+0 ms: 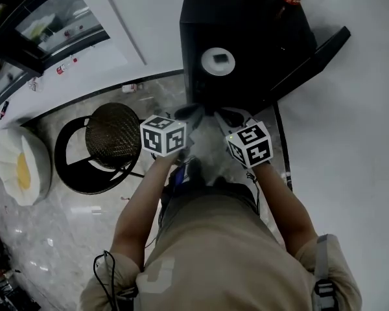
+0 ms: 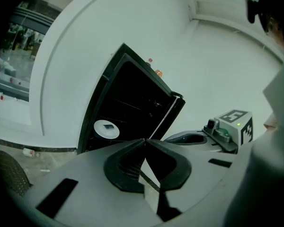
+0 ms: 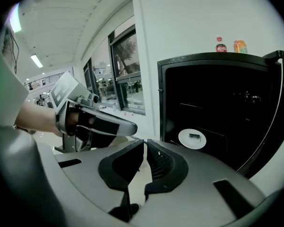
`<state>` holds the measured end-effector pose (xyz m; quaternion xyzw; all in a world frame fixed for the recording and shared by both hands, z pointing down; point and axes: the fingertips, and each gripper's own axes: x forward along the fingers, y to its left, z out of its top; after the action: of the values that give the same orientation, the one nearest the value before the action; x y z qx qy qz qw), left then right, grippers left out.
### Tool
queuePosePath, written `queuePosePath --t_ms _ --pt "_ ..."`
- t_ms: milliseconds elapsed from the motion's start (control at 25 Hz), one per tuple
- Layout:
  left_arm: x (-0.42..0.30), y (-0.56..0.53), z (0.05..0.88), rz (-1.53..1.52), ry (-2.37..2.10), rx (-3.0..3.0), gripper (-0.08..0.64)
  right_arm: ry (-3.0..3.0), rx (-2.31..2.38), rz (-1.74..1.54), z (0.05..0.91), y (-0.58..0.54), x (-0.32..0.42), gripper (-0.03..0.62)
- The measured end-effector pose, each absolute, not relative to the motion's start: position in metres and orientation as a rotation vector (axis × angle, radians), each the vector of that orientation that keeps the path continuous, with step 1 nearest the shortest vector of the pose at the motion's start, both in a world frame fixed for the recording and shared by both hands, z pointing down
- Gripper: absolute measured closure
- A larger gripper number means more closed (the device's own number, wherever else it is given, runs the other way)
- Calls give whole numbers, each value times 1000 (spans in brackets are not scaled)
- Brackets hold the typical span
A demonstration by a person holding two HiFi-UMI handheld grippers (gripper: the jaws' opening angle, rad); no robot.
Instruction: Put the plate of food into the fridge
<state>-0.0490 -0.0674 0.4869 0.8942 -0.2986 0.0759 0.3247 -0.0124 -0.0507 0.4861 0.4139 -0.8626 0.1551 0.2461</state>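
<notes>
Plate (image 1: 218, 61) sits inside fridge (image 1: 246, 18), left gripper (image 2: 145, 141) and right gripper (image 3: 145, 142) both clenched on nothing; best nudge open door (image 1: 318, 54) shut from its outer edge, slowly.

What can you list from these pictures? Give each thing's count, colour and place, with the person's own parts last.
Fridge: one, black, by the white wall, door open.
Plate of food: one, white, on a shelf inside the fridge.
Drinks: two, one red, one orange, on top of the fridge.
Stool: one, black, woven seat, on the floor left of the fridge.
Cushion: one, white with yellow, far left.
Left gripper: grey, jaws shut, empty.
Right gripper: grey, jaws nearly together, empty.
</notes>
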Motion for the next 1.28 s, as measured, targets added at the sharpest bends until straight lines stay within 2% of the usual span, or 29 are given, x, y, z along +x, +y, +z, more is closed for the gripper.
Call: queuePosePath --t_ms 1280 --pt "12 6 465 204 -800 2397 548 -2419 1101 372 473 22 42 569"
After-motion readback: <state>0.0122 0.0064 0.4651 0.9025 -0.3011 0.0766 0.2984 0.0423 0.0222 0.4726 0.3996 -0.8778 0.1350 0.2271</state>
